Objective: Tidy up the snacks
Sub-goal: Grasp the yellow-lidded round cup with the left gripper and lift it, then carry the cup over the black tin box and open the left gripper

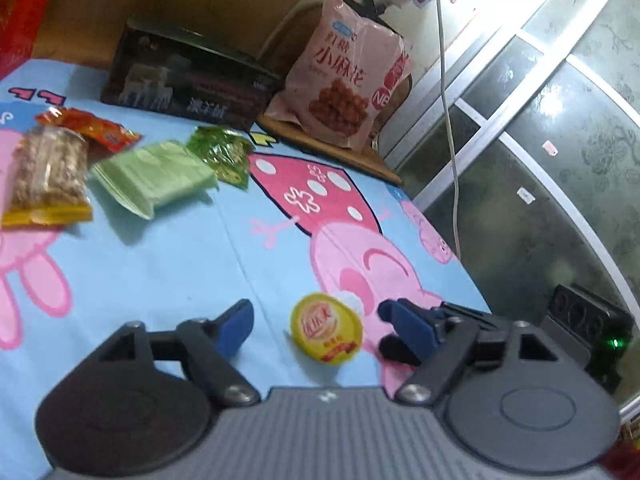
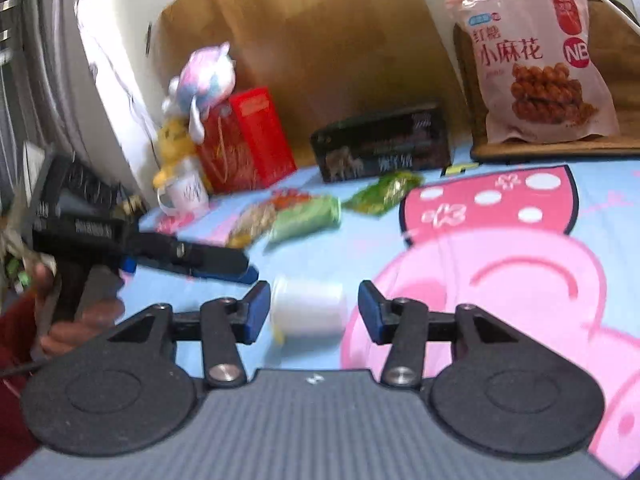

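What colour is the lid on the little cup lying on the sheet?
Yellow, on the cup; clearest in the left wrist view.

The nut packet [image 1: 47, 176] is cut off by the left edge, and an orange packet [image 1: 90, 128] lies partly hidden behind it. In the right wrist view the far snack packets [image 2: 288, 216] are blurred beyond reading. The cup's [image 2: 308, 306] lid faces away there.

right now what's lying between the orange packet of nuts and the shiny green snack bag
A pale green packet lies between the nut packet and the shiny green bag, flat on the blue cartoon sheet. The left wrist view shows it clearest.
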Available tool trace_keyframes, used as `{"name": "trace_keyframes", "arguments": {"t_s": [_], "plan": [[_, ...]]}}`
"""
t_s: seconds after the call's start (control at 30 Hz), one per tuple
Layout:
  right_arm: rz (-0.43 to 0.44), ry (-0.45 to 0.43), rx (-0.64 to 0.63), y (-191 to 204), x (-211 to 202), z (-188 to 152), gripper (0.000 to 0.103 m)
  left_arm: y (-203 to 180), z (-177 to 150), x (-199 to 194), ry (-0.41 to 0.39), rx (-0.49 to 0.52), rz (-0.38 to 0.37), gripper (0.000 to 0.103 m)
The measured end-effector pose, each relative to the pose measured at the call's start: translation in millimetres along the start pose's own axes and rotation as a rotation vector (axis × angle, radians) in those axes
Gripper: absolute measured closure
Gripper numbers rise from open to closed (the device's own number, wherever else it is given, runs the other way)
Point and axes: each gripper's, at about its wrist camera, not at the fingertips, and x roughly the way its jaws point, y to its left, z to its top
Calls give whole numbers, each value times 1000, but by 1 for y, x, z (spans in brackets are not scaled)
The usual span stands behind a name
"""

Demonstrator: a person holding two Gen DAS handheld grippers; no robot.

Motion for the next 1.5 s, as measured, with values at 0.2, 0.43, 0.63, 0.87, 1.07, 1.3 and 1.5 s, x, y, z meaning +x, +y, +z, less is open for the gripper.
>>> {"name": "trace_keyframes", "arguments": {"t_s": [0.2,0.43,0.63,0.87,1.07,1.3,1.5], "plan": [[-71,92,-157,20,26,-8,45,-3,-8,22,17,34,41,40],[-104,82,-248,37,48,-3,55,7,-1,13,-8,18,62,56],[-79,35,-283,43,77,21,55,25,32,-3,-76,4,123,55],[-54,-15,-242,24,117,78,55,41,105,1,-125,1,161,55],[-83,-57,-165,-12,165,149,57,55,190,28,-160,-25,200,55],[-158,-60,-154,-34,215,181,57,82,236,68,-176,-71,265,52],[-209,-38,-164,-39,235,182,48,101,237,79,-187,-119,283,38]]}}
